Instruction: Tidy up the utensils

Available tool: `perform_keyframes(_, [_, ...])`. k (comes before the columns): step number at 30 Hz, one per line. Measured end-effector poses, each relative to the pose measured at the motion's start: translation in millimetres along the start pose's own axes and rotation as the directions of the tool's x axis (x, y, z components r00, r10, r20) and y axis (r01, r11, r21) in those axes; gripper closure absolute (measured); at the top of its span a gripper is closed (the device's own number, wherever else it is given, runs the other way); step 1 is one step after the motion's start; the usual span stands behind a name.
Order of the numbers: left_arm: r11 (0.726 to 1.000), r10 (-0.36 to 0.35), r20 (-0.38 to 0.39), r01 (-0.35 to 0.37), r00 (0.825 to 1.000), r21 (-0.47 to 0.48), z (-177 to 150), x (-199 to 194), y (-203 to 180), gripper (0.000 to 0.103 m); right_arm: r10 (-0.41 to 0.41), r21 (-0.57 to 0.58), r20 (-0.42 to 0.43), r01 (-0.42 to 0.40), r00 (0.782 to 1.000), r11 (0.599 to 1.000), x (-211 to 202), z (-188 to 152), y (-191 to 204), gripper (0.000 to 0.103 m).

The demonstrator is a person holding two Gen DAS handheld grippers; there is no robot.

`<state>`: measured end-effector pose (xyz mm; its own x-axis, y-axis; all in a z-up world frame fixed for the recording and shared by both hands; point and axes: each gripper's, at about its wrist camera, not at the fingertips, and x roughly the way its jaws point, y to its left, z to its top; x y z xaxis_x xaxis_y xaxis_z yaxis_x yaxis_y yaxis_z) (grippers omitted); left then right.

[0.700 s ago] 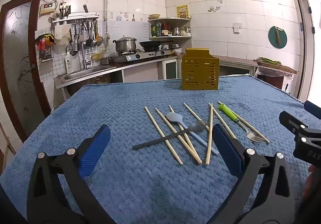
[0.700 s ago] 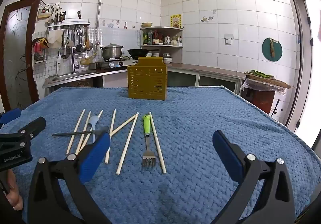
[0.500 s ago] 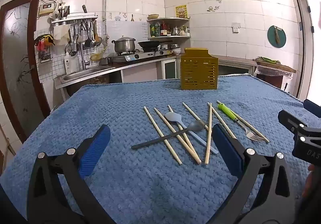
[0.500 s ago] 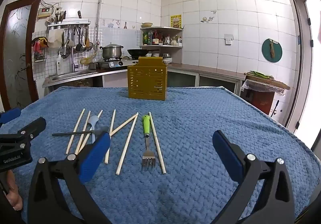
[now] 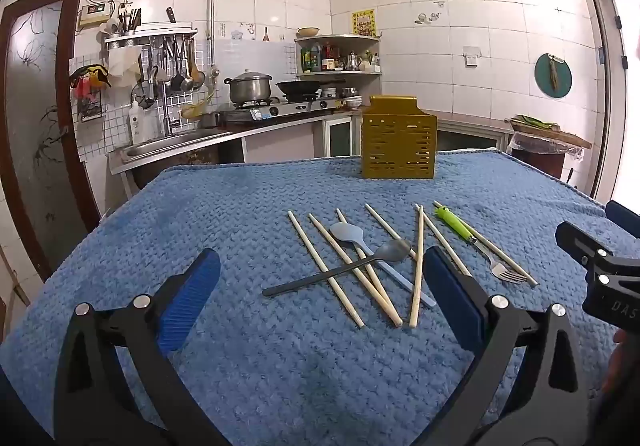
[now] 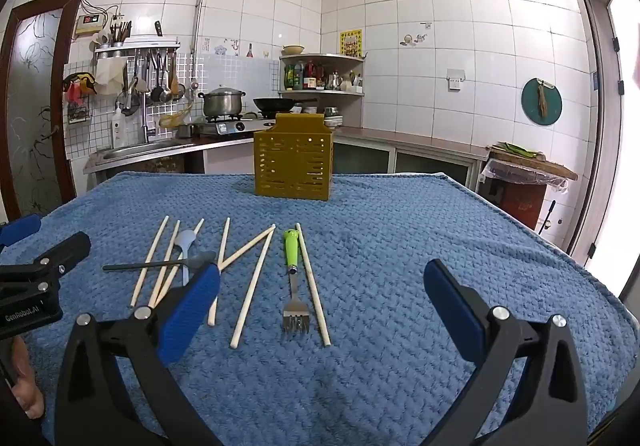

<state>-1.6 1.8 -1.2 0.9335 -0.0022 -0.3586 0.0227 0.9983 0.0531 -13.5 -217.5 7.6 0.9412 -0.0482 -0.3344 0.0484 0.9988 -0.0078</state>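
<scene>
Start of run. I have both grippers low over the near edge of the table, tipped slightly down. Left gripper: fingers fully spread, holding nothing. Right gripper: same, wide apart and empty.

Just ahead, loose on the blue cloth: chopsticks fanned and crossing one another, a grey spoon among them, a dark spoon lying across the sticks, and a green-handled fork with one chopstick alongside. Nothing sorted yet.

Farther back stands the yellow slotted holder, upright and, I judge, the destination. The crossing pieces probably need lifting from the top first, likely the dark spoon.
</scene>
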Motion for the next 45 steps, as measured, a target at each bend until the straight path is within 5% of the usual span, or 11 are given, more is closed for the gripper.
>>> perform_keyframes(45, [1.000,-0.005,-0.003,0.005,1.000,-0.008,-3.0,5.2,1.9,0.005,-0.003,0.003,-0.006,0.003,1.000,1.000,8.6,0.6,-5.4,0.004])
